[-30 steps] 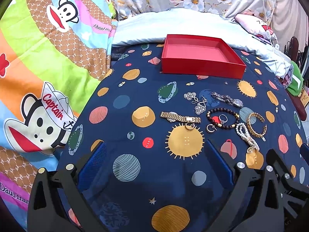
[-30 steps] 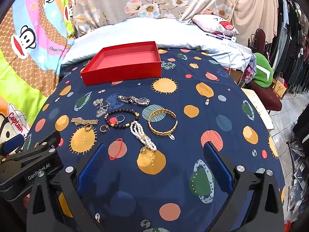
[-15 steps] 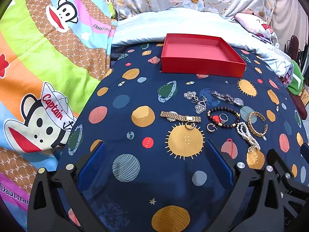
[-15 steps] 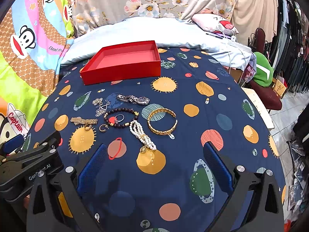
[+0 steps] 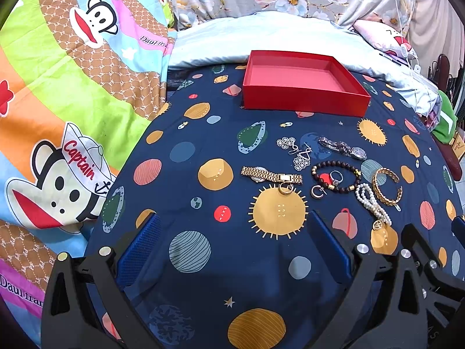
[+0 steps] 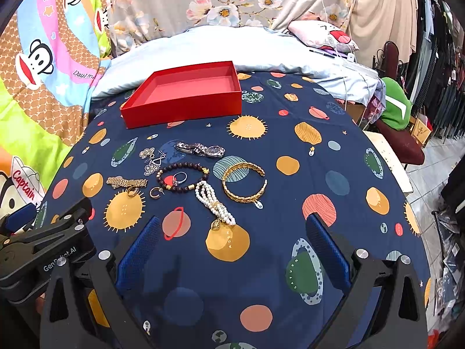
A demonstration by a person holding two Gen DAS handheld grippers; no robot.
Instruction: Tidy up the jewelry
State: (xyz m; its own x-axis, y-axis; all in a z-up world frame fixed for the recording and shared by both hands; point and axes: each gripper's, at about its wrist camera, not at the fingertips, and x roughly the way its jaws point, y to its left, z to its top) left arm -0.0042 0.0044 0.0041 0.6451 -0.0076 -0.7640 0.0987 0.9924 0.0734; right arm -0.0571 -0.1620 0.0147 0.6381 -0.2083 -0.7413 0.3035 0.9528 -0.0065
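**Jewelry laid out on the planet cloth, both claws held wide**

A navy cloth (image 6: 343, 157) printed with planets and suns covers the round surface, and behind it lie a pale blue pillow (image 6: 232, 46) and a bright cartoon-monkey blanket (image 5: 58, 93).

At the far side of the cloth sits the red box (image 6: 186, 99), a shallow open tray with nothing visible inside it.

Down at the near edge, the left claw (image 5: 232, 250) hovers over the cloth with its blue fingers (image 5: 139, 250) spread wide apart and nothing between them. The right claw (image 6: 232, 250) is just beside it, also gaping open and holding nothing; from the right camera the left tool's black body shows at the lower left.

All the jewelry lies loose on the cloth between the claws and the box, well apart from the box. The gold bangle (image 6: 244, 185) lies at the right end of the group. Just left of it is the pearl bracelet (image 6: 215, 203), its pendant end resting on an orange planet. The dark bead bracelet (image 6: 183, 178) lies beside the pearls, ringed around a small silver ring (image 6: 179, 178). Behind these lies a silver watch (image 6: 200, 149). The gold watch (image 5: 270, 176) lies at the left end, with a gold ring (image 5: 286, 189) touching its clasp. Silver flower earrings (image 5: 295, 152) lie behind it, and a small hoop earring (image 5: 317, 192) lies near the beads.
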